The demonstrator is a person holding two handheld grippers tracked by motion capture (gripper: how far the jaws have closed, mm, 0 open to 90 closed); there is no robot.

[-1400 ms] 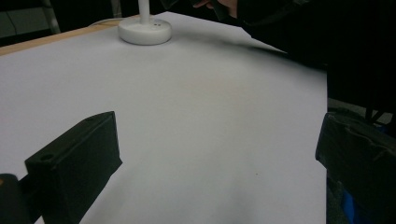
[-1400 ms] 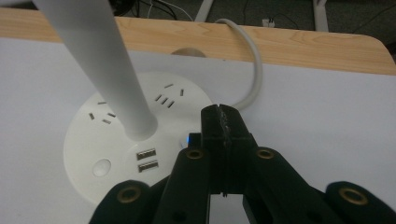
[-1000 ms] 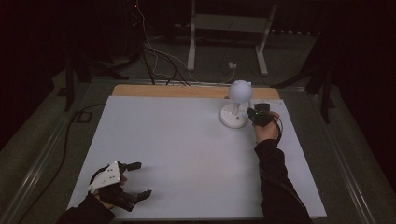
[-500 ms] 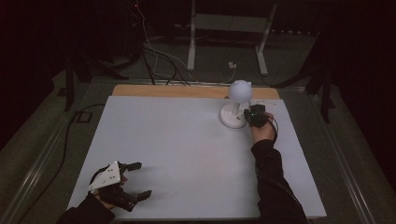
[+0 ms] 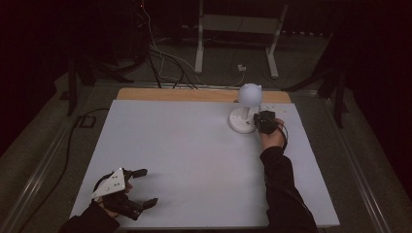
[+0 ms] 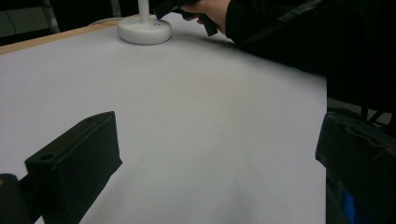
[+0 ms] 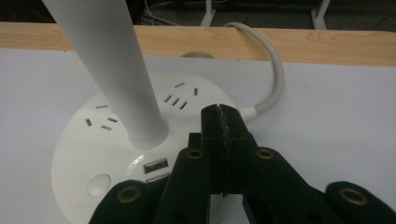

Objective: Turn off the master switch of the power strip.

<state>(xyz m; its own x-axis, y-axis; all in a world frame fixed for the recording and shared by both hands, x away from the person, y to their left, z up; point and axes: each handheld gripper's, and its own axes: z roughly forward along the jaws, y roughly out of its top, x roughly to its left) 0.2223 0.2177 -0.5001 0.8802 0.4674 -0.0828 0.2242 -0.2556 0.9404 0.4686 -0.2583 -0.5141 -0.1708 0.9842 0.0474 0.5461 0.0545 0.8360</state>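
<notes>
right gripper [image 7: 223, 116] edged onto lamp base [image 7: 93, 154], fingers pressed together; left gripper [image 5: 144, 187] fingers wide.

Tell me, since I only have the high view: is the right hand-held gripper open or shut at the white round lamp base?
Observer: Shut. In the right gripper view, the right hand-held gripper has its jaws pressed together with nothing between them, tips over the white round lamp base.
Operator: What is on the base near the tips?
Observer: Two USB ports sit just left of the jaws in that view, with a round white button farther left.
Operator: And the left one?
Observer: The left hand-held gripper is wide open, with bare white table top between its jaws.
</notes>
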